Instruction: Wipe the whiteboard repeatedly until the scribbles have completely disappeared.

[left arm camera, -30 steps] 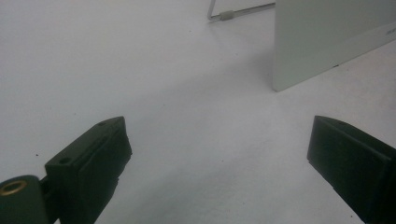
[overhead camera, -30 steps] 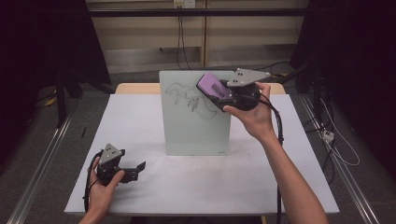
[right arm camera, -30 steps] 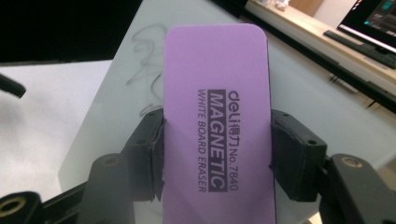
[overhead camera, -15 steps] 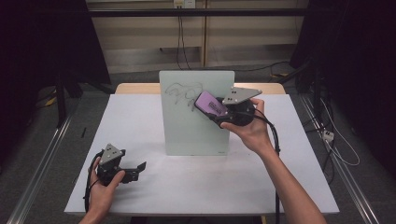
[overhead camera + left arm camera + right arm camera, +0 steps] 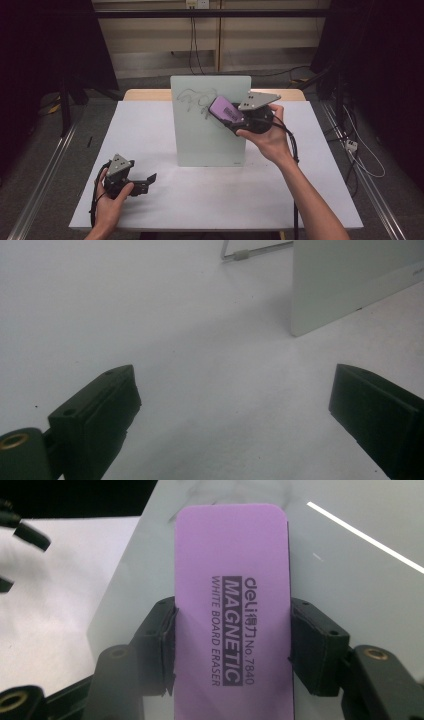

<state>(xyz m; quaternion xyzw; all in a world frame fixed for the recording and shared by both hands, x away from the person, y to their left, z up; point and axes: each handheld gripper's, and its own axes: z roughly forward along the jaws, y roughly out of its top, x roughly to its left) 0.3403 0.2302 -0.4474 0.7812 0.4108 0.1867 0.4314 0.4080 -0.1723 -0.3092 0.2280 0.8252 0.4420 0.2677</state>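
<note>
purple eraser point(image 5: 226, 111) is clamped in your right gripper point(image 5: 235, 117) against the board point(image 5: 200, 140) by the scribble point(image 5: 192, 101) (left gripper point(image 5: 145, 181) gapes empty), so wiping across it seems next.

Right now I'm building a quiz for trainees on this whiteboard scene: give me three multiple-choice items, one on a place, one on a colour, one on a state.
1. Where is the left hand-held gripper?
A. Low on the white table, in front of the whiteboard
B. Pressed to the board's top edge
C. On the floor

2. What colour is the eraser?
A. Green
B. Purple
C. Red

3. What state is the right hand-held gripper in?
A. Open, holding nothing
B. Shut on a marker
C. Shut on the eraser

Answers:
1 A, the high view shows it at the table's near left, apart from the board.
2 B, the body marked "MAGNETIC WHITE BOARD ERASER" is purple.
3 C, its two jaws press the eraser's long sides in the right gripper view.
</note>
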